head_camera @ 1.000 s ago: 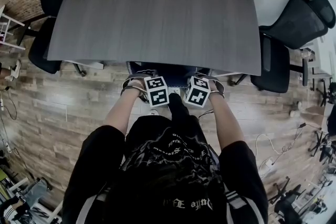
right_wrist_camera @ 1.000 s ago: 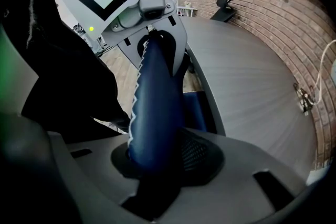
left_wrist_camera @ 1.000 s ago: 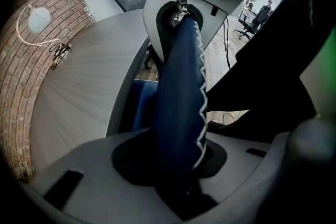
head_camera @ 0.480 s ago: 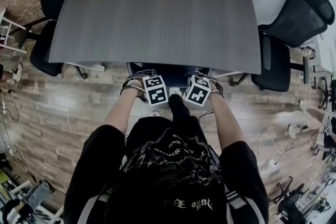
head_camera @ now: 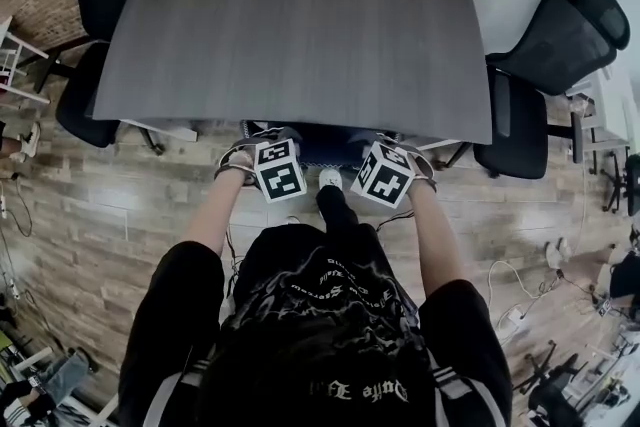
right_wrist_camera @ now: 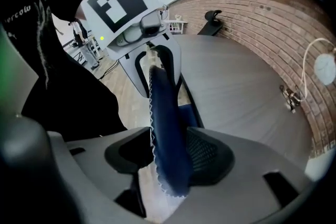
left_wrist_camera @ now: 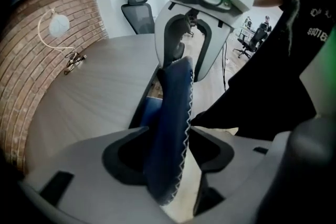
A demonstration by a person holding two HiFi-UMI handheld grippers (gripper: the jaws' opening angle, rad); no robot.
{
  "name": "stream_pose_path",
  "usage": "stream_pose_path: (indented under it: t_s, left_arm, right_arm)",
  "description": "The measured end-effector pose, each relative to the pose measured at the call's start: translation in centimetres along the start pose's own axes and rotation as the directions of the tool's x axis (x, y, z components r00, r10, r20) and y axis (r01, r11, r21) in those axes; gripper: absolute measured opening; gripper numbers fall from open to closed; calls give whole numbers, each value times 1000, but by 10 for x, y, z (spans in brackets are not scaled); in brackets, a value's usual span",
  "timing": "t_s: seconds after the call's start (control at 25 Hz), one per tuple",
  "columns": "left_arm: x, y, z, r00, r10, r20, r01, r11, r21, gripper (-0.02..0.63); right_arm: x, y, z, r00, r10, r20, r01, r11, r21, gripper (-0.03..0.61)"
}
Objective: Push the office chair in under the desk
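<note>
The blue padded office chair [head_camera: 322,143] sits tucked under the grey wood-grain counter [head_camera: 290,25] at its 6 o'clock edge. The left tongs [left_wrist_camera: 169,153] and right tongs [right_wrist_camera: 169,157] have just been opening, jaws apart around its backrest rim; lift clear without tugging it back

My left forearm [head_camera: 215,215] and right forearm [head_camera: 432,225] reach toward twelve o'clock, side by side; my left gripper [left_wrist_camera: 169,139] and right gripper [right_wrist_camera: 169,152] point steeply down, jaws just opened wide, the chair back [left_wrist_camera: 170,102] loose between each pair
</note>
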State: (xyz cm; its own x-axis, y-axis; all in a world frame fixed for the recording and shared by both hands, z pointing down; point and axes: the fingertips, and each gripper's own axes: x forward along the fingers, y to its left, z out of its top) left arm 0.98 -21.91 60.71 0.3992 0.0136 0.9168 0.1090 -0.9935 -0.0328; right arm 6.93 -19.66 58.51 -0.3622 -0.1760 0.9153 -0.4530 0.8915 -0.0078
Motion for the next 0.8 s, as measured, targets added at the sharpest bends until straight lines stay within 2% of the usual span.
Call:
stream_pose_path:
  t_s: [0.08,0.2,0.28,0.36,0.48,0.56,0.68,0.8]
  left_arm:
    - [-11,1,5,999,9,54,-7,999,-39,239]
    - [-31,6,16,986,40,163,-19,992,-128,239]
    - [-48,12,26,964,89,251,-41,981,-191,238]
    - [-66,22,35,925,166,341,-70,959,-276,234]
    - [-90,35,39,851,291,437,-102,908,-405,225]
    - [-108,43,44,793,375,479,-137,877,-461,219]
    - [-140,49,55,679,486,550,-161,830,-535,219]
    - [-168,50,63,571,570,590,-171,786,-594,218]
  right_arm:
    - [-12,-4,7,999,-22,33,20,999,41,218]
    - [-33,-18,19,986,-122,115,109,987,114,216]
    - [-47,-31,26,958,-221,180,190,966,176,216]
    - [-62,-42,29,916,-330,229,273,930,245,215]
    - [-86,-55,34,841,-471,264,387,867,315,209]
    - [-102,-58,40,787,-540,297,435,828,353,204]
    - [-125,-58,53,707,-610,357,457,780,428,204]
    - [-141,-57,64,649,-654,388,464,745,480,204]
